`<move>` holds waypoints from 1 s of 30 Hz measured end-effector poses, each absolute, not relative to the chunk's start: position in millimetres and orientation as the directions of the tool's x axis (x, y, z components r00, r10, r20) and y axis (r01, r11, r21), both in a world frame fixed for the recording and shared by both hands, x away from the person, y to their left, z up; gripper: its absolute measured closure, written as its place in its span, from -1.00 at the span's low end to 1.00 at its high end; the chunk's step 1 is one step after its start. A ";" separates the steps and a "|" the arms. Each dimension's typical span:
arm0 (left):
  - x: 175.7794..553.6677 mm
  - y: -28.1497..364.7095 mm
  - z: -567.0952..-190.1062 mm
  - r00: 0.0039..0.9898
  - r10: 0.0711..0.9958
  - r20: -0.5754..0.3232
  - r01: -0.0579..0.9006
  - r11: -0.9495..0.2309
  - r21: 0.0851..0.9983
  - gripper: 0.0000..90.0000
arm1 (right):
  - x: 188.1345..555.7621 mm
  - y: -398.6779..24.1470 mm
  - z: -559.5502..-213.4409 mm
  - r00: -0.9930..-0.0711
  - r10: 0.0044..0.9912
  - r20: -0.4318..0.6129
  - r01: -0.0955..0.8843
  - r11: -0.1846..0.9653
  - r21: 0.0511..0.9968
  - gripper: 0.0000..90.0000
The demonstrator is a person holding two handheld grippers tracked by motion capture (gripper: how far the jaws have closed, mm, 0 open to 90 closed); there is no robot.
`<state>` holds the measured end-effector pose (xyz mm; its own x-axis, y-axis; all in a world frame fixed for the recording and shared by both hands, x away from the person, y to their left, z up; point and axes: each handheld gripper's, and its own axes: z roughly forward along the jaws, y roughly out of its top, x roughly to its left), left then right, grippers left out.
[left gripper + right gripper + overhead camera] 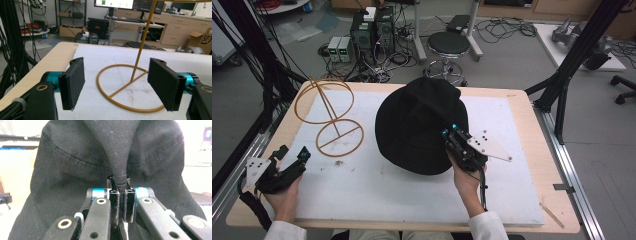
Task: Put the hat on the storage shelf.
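A black fabric hat [419, 125] sits at the middle of the white mat, its right side lifted. My right gripper [451, 133] is shut on a fold of the hat's cloth [121, 178], which is pinched between the two pads. A yellow wire stand [329, 112], with a ring at its base and a ring on top, is on the mat at the left. My left gripper [304, 154] rests at the table's front left, jaws wide open with nothing between them. In the left gripper view the stand's base ring [125, 87] lies just beyond the open pads [73, 81].
The white mat [412, 190] covers most of the wooden table [539, 165]. Beyond the far edge are a black stool [448, 45], computer boxes with cables [372, 35] and black frame posts [572, 60] at the right.
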<state>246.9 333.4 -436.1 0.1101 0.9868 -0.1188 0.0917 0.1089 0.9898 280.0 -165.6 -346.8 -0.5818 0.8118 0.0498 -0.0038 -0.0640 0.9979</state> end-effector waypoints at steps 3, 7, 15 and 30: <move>246.5 333.1 -436.1 0.110 0.987 -0.119 0.093 0.109 0.990 -0.33 | 280.6 -164.9 -341.8 -0.583 0.811 0.049 -0.025 -0.077 0.997 0.94; 246.8 332.2 -436.3 0.113 0.986 -0.119 0.093 0.109 0.990 -0.33 | 279.8 -163.4 -338.7 -0.592 0.805 0.040 -0.062 -0.096 0.993 0.94; 246.8 331.0 -436.1 0.117 0.986 -0.122 0.094 0.111 0.989 -0.33 | 282.5 -154.9 -325.6 -0.616 0.786 0.051 -0.082 -0.128 0.988 0.94; 248.3 330.6 -437.6 0.125 0.982 -0.139 0.100 0.127 0.987 -0.32 | 291.1 -115.4 -292.0 -0.661 0.749 0.039 -0.111 -0.150 0.982 0.94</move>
<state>248.3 330.6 -437.6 0.1247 0.9824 -0.1388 0.0999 0.1267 0.9869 291.1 -115.4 -292.0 -0.6610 0.7493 0.0394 -0.1114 -0.1499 0.9824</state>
